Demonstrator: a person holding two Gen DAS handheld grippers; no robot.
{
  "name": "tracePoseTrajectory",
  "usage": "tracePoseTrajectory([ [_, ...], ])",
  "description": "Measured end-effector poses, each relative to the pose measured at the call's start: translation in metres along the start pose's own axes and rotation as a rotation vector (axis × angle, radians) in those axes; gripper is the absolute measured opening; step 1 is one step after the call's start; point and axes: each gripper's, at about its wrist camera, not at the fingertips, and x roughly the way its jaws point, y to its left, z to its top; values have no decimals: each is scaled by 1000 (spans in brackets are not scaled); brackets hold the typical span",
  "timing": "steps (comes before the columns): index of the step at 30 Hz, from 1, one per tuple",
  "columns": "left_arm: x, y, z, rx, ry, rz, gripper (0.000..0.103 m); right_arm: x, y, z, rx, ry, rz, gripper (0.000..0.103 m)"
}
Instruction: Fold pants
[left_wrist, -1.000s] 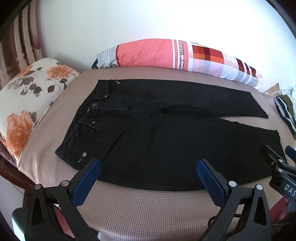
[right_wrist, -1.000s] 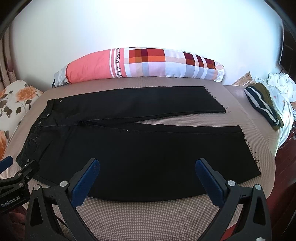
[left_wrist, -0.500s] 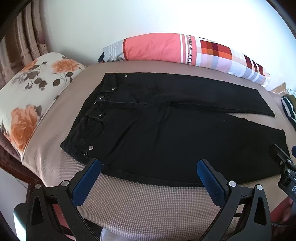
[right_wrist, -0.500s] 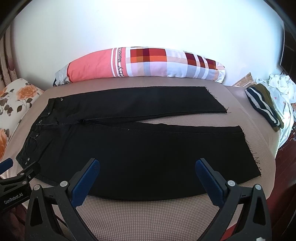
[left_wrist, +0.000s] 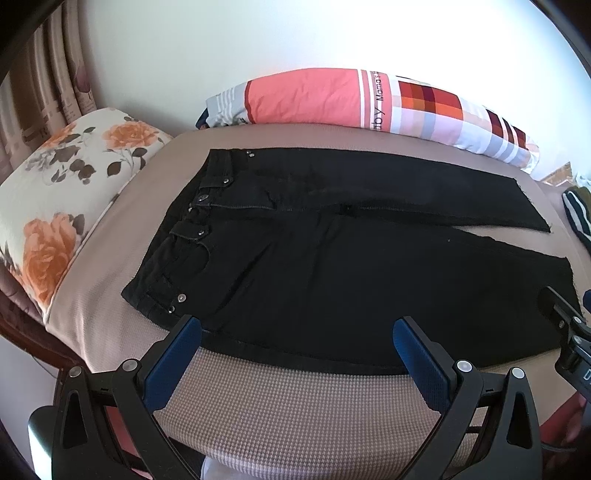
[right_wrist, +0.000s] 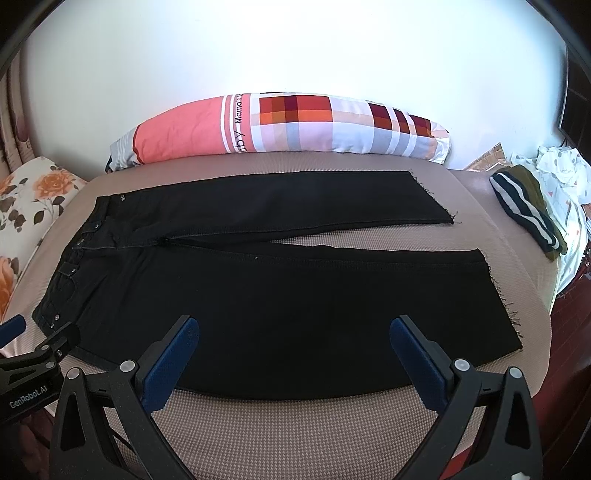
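Note:
Black pants (left_wrist: 332, 266) lie flat on a tan bed (left_wrist: 295, 410), waistband to the left, both legs spread to the right; they also show in the right wrist view (right_wrist: 280, 295). My left gripper (left_wrist: 297, 332) is open and empty, hovering over the pants' near edge by the waistband side. My right gripper (right_wrist: 294, 330) is open and empty over the near leg's front edge. The left gripper shows at the left edge of the right wrist view (right_wrist: 40, 343); the right gripper shows at the right edge of the left wrist view (left_wrist: 565, 325).
A long pink and checked pillow (right_wrist: 288, 129) lies along the wall behind the pants. A floral pillow (left_wrist: 62, 206) sits at the left end. A striped dark garment (right_wrist: 528, 210) and white cloth (right_wrist: 561, 170) lie at the right end. The bed's front edge is close below the grippers.
The left gripper has shifted left toward the waistband and drawn slightly back; the pants sit further right in its view. The right gripper has barely moved. The pants have not moved.

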Motion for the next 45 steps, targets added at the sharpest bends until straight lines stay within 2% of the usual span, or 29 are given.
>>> tracePoseTrajectory([
  [31, 6, -9, 15, 22, -17, -20, 103, 7, 0, 10, -15, -1, 1, 103],
  [40, 20, 10, 44, -21, -3, -50, 103, 18, -3, 24, -15, 14, 29, 103],
  [45, 32, 37, 73, -55, 8, -80, 103, 24, -10, 43, 13, 4, 104, 103],
])
